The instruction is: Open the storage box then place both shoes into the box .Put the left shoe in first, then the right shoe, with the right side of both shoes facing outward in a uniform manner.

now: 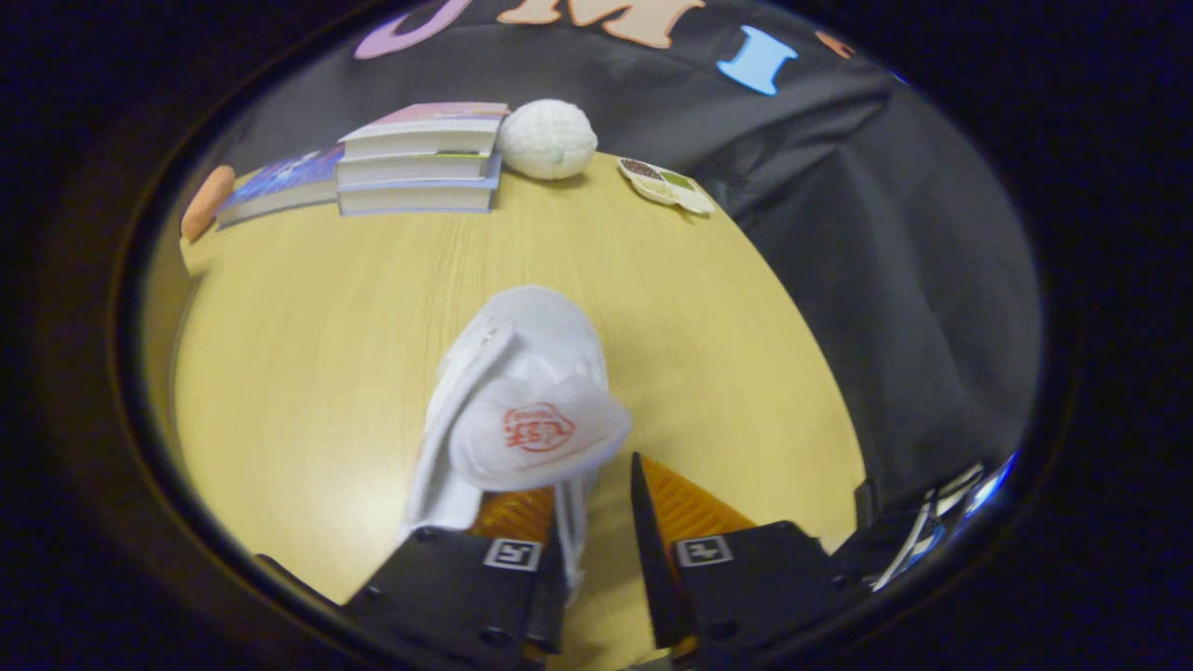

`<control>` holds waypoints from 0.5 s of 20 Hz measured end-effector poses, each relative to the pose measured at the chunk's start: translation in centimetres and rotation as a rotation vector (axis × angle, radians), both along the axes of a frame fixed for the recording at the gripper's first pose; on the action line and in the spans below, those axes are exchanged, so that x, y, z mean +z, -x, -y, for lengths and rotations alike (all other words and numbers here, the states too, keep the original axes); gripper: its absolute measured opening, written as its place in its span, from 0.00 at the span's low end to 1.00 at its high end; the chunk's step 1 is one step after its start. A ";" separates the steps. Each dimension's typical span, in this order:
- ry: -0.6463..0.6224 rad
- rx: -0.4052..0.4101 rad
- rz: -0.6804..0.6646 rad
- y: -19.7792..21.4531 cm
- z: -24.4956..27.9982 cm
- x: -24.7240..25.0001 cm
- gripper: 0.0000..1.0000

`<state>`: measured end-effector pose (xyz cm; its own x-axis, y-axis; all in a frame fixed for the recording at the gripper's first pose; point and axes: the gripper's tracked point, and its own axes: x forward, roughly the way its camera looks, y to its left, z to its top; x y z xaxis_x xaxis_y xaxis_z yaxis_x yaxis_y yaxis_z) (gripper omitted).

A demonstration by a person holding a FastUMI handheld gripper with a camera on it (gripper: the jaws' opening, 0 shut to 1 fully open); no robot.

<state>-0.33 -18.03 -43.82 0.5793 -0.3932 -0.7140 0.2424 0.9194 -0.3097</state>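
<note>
on the desk (308,354), just ahead of the hand-held gripper (596,503), lies a white shoe (522,391); fingers parted around its heel collar, not visibly pinching. likely light, soft fabric: take the stiffer collar.

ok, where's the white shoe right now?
In the gripper view the white shoe hangs over the wooden table, against the left finger, with a gap to the right finger; the stack of books lies far beyond.
</note>
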 end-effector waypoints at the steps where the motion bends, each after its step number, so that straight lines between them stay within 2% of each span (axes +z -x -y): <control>1: -0.008 -0.015 0.014 0.0 0.0 -0.1 0.18; 3: -0.016 -0.035 0.026 -0.6 0.4 -1.0 0.05; 10: 0.047 -0.042 0.029 -0.5 -0.5 0.7 0.05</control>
<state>0.16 -17.53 -43.09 0.5817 -0.4508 -0.6770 0.2904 0.8926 -0.3449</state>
